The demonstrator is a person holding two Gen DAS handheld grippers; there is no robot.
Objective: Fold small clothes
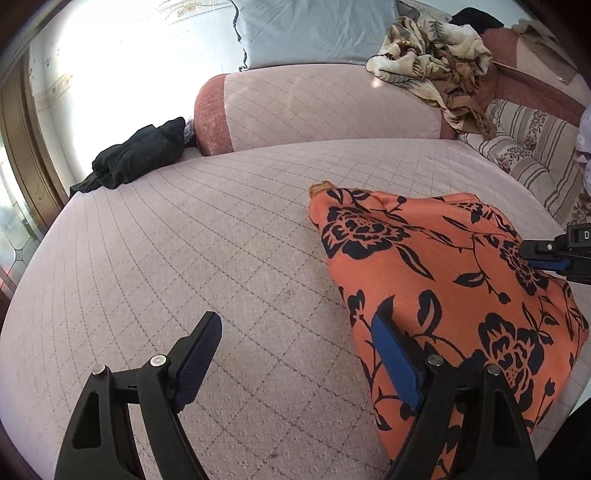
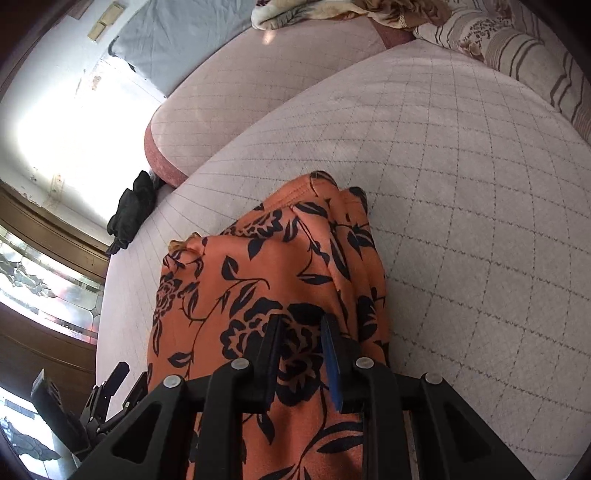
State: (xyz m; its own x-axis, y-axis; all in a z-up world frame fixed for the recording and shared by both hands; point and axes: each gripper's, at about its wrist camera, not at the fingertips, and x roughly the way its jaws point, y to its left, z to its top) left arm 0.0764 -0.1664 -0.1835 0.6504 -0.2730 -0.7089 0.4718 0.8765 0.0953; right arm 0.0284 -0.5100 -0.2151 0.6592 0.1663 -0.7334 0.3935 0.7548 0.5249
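An orange garment with a dark floral print lies bunched on the pink quilted bed. My left gripper is open and empty; its right finger rests against the garment's left edge. My right gripper is shut on a fold of the orange garment and holds it raised above the bed. The right gripper also shows at the right edge of the left wrist view, and the left gripper shows at the lower left of the right wrist view.
A black garment lies at the bed's far left edge. A pink bolster, a grey-blue pillow, a beige patterned blanket and a striped floral cushion sit at the back. A window and wooden frame are at left.
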